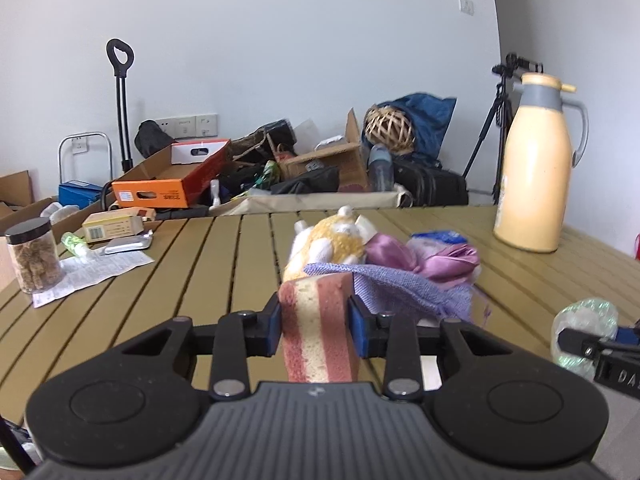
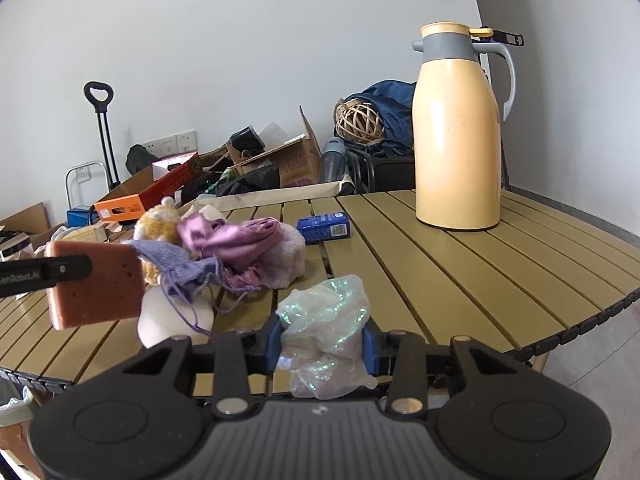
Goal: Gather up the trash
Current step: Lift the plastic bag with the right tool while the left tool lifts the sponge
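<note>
Already two pieces of trash gripped

A sponge [image 1: 316, 332] is pinched narrowly in the left gripper [image 1: 316, 330], clear above the table [image 2: 460, 264]. A crumpled plastic wrapper [image 2: 324, 332] is clamped by the right gripper [image 2: 323, 346], presumably so both can be binned together.

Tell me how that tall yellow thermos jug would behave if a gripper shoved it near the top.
The thermos jug stands tall on a fairly narrow base, so a high push would probably tip it rather than slide it. Its smooth, glossy wall looks slippery for pads. The slatted table may catch its base edge.
</note>
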Demonstrator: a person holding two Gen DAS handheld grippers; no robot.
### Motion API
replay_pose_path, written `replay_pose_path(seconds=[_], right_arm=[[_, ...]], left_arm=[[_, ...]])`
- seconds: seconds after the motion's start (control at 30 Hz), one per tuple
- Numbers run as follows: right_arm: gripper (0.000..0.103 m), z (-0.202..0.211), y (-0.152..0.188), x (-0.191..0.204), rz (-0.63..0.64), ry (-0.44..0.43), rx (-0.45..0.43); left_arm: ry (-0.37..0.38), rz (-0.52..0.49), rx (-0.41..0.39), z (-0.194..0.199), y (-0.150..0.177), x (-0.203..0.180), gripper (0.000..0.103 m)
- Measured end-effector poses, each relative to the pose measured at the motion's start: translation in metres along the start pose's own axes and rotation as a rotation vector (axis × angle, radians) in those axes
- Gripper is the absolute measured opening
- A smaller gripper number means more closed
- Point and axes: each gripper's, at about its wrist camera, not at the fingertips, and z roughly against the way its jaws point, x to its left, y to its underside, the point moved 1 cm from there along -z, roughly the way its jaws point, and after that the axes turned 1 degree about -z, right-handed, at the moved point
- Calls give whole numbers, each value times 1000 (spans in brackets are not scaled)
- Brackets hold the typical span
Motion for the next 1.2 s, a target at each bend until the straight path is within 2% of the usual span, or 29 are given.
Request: replay_pose_path(seconds=[0.2,0.4,0.6,0.77,0.97,1.2], right_arm=[[38,-2,0,4,8,-9,5],[38,-5,1,9,17,-15,6],[38,-7,3,12,25,-16,10],[38,-6,3,13,29,-20,11],[38,-6,4,13,28,-20,12],[38,-7,4,12,33,-24,13]], left_arm=[[-29,-52,37,3,10,6,33],[-75,-44,19,13,11,19,33],[-204,-125,-37,18,10,17,33],[-276,-156,-34,11,12,16,33],[-381,-216,-70,5,15,17,33],[-375,-159,-85,12,9,30,33]])
